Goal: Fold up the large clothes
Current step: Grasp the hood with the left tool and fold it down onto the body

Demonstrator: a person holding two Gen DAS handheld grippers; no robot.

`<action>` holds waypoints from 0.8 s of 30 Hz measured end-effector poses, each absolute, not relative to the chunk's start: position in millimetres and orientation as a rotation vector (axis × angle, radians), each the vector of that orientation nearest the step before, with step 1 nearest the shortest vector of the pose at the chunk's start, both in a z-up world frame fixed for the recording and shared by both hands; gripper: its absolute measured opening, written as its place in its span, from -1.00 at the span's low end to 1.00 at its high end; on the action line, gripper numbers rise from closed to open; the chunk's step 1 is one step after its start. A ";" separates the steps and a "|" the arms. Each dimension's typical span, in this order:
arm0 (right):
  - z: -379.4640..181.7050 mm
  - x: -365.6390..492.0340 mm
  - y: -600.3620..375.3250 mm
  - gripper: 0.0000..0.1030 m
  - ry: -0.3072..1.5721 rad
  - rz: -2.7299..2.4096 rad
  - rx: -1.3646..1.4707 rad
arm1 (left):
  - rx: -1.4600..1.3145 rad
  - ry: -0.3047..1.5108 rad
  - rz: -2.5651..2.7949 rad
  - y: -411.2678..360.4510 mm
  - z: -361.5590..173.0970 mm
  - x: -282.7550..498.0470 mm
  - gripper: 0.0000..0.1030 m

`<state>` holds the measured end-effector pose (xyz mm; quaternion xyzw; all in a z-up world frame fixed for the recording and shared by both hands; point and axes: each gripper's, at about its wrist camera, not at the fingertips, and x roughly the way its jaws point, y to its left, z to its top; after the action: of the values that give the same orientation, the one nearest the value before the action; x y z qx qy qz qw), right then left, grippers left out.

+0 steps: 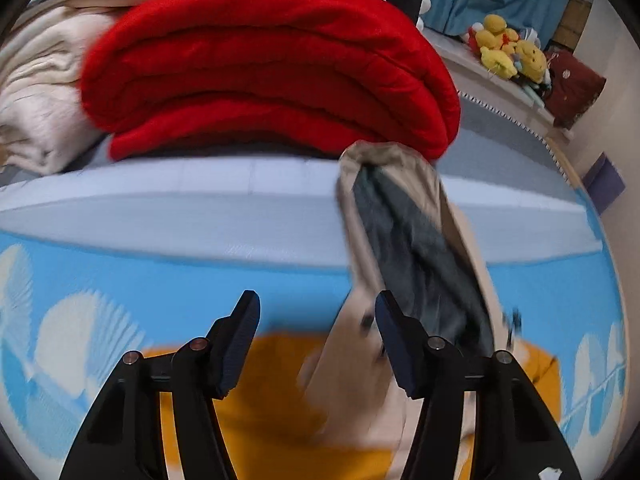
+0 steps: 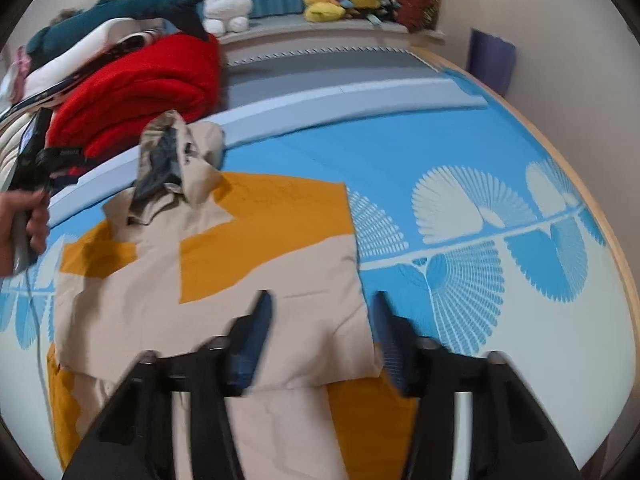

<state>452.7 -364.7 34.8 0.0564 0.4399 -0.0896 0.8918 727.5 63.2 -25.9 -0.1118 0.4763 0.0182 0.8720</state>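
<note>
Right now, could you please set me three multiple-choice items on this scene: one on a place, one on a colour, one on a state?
1. The coat lies on:
A. an orange cloth
B. the red blanket
C. the sill

2. The shark is:
A. yellow
B. teal
C. red

3. The right gripper is:
A. shut on the coat
B. out of view
C. open over the coat's edge

Key: 1 A, orange shows around the beige; 2 B, teal body above the blanket; 3 C, fingers apart, nothing pinched.
</note>
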 end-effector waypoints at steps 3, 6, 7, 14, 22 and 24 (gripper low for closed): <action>26.6 457.0 -365.9 -0.64 0.915 -0.192 0.130 | -0.264 0.988 0.025 61.2 -38.3 762.1 0.07; 21.4 460.6 -369.0 -0.64 0.909 -0.195 0.131 | -0.279 0.985 0.036 61.1 -48.2 786.9 0.07; 20.1 462.0 -370.1 -0.64 0.908 -0.187 0.137 | -0.287 0.983 0.032 60.5 -52.2 795.0 0.07; 7.0 467.8 -365.5 -0.58 0.928 -0.178 0.100 | -0.311 0.980 0.051 51.5 -78.8 839.3 0.06; 4.8 470.7 -370.3 -0.58 0.928 -0.204 0.101 | -0.227 1.067 0.079 25.5 -105.3 859.9 -0.97; 5.6 469.2 -373.0 -0.58 0.924 -0.217 0.099 | -0.192 1.035 0.065 20.5 -93.7 849.2 -1.00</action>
<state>469.2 -373.0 5.6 0.0475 0.4447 -0.1045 0.8883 849.2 20.5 -93.7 -0.0916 0.4937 0.0312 0.8643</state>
